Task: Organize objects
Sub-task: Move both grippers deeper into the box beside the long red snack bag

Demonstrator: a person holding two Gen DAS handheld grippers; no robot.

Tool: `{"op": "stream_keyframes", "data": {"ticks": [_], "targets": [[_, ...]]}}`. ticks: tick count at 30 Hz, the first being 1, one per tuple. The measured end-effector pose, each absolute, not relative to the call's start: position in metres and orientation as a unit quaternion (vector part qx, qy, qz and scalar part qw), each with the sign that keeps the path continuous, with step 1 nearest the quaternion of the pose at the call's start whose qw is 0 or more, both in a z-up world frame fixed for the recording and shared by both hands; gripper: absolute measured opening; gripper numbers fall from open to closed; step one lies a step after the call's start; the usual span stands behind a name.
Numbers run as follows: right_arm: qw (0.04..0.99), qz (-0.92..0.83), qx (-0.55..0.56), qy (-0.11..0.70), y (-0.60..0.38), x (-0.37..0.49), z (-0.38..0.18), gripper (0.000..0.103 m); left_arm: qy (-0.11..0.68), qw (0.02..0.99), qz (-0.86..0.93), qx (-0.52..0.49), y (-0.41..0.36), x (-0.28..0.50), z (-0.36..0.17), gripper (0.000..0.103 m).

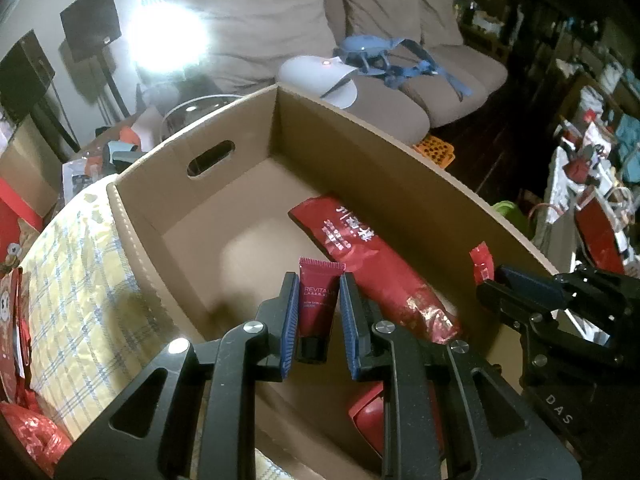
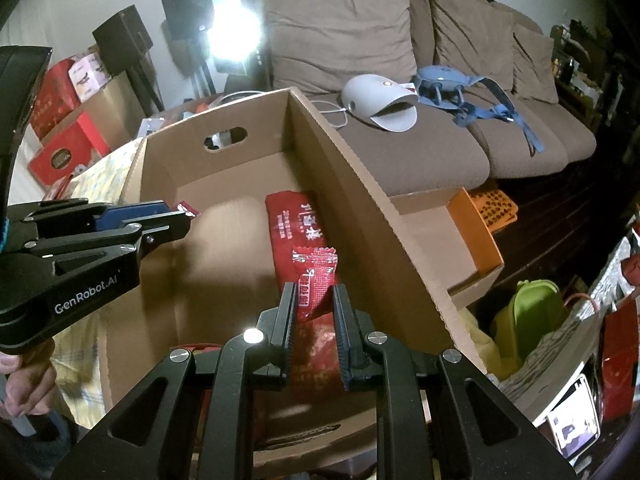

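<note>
While over cardboard box | left gripper clamped on red cream tube | right gripper clamped on red sachet | long red pouch lying inside box

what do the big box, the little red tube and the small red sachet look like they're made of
Box: corrugated cardboard, matte brown; fluting shows along its cut rim.
Tube: likely soft plastic, smooth dark red, with a crimped end and a black cap.
Sachet: thin glossy film, probably plastic or foil laminate; it glints, wrinkles and has a serrated end.
</note>
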State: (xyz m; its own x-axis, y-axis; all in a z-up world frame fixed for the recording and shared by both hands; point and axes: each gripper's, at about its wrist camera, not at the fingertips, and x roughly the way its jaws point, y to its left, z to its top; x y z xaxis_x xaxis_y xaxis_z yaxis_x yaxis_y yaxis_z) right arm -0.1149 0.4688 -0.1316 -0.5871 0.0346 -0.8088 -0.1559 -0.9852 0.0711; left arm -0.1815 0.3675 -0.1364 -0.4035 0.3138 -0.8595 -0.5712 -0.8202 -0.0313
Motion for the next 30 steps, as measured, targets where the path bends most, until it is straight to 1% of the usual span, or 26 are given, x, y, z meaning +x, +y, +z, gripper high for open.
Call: {"op": "stream_keyframes", "data": {"ticks": [11, 30], "targets": [[0.055, 0.887, -0.453, 0.067, 0.468, -0.114, -0.133, 0.017, 0.145, 0.272, 0.820, -0.483, 0.373, -0.179, -0.143, 0.019], [0.057, 0.887, -0.453, 0.066, 0.470, -0.114, -0.133, 0.017, 0.135, 0.271, 0.814, -0.495, 0.366, -0.189, -0.149, 0.019]]}}
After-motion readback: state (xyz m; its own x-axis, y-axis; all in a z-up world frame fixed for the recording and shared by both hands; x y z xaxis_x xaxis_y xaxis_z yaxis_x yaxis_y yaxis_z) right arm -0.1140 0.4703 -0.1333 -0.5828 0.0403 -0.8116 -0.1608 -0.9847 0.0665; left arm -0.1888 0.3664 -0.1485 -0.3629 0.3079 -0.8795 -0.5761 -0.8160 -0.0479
